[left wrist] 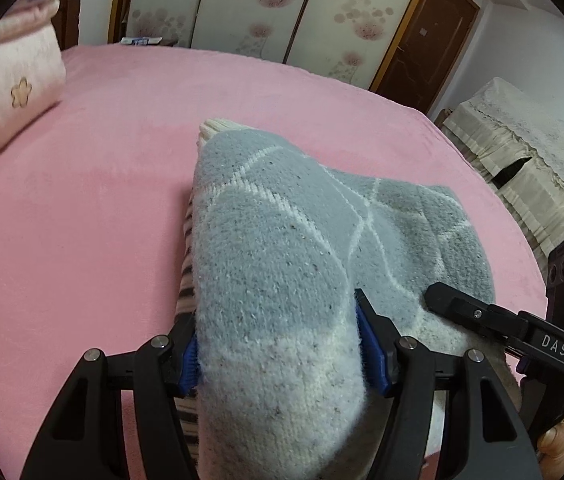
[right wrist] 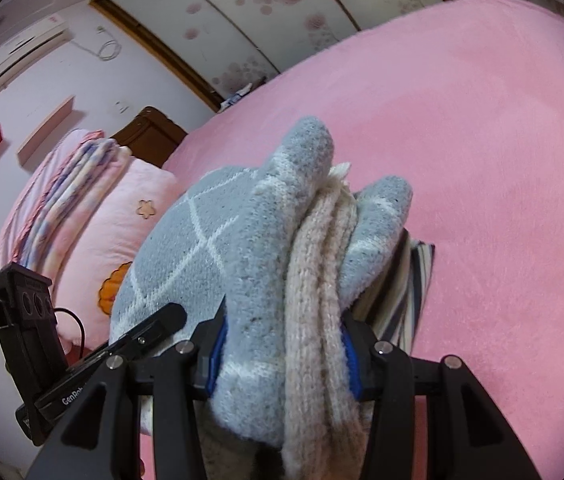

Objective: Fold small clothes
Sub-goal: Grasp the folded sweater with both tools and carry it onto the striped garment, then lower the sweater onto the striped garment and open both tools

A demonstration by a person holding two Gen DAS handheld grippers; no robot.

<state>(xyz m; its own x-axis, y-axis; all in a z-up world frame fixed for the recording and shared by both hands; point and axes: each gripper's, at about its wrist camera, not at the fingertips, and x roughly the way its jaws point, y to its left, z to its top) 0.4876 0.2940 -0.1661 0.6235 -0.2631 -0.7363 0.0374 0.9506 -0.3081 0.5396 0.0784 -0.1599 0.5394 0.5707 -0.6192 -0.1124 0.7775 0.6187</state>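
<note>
Socks (left wrist: 274, 240), grey-blue knit with white lines, are bundled over a cream ribbed layer and a striped cloth (left wrist: 186, 256), held just above the pink bed (left wrist: 82, 200). Left hand-held gripper (left wrist: 280, 344) clamps the near end of the bundle, its blue pads (left wrist: 190, 364) pressed into the fabric on both sides. Right hand-held gripper (right wrist: 282, 354) grips the same bundle from beside it, jaws closed on the grey and cream layers. In the right wrist view the striped cloth (right wrist: 413, 280) hangs below the bundle. Pillow (left wrist: 10, 96) lies at the bed's far left edge.
</note>
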